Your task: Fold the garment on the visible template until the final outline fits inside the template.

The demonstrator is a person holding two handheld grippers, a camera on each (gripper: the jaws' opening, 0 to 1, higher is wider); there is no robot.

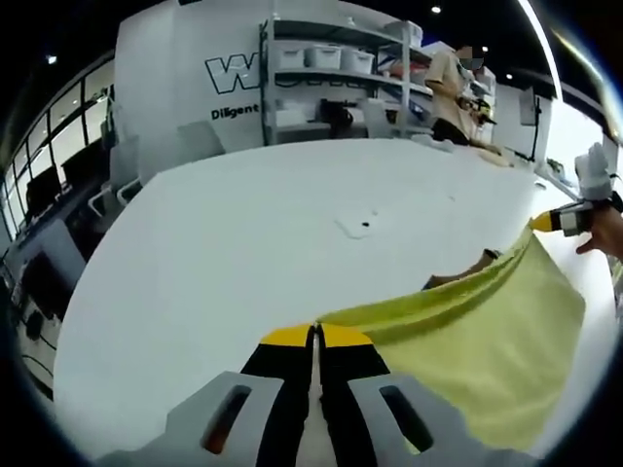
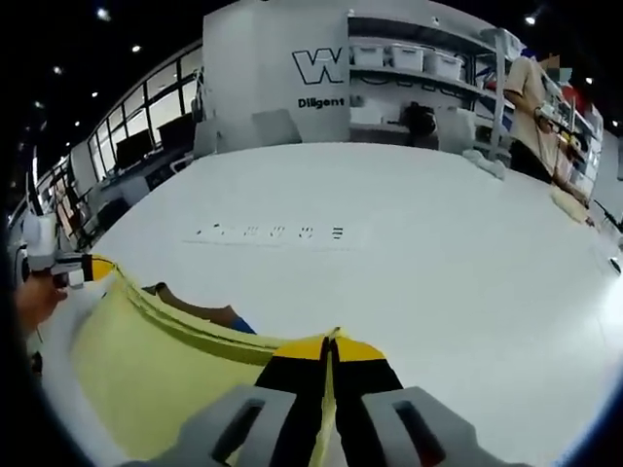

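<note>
Both my grippers are clamped on the garment, one on each end of its top edge. Left gripper (image 1: 316,336): jaws pressed together, yellow cloth pinched at the tips. Right gripper (image 2: 331,348): same, jaws closed with the cloth edge between them.

Garment (image 1: 487,331) is yellow-green, lifted and stretched between the two, hanging in a sheet over the white table (image 1: 253,243). Its lower part runs out of both views, so I cannot make out how it is folded. Behind the cloth a brown patch with a bit of blue (image 2: 200,306) peeks out on the table; mostly covered, I cannot tell what it is. I cannot identify a template.

A row of small dark marks (image 2: 277,233) sits on the table, too small to read. Shelving with white bins (image 1: 336,68) stands at the far wall, and a person (image 1: 453,92) works beside it.
</note>
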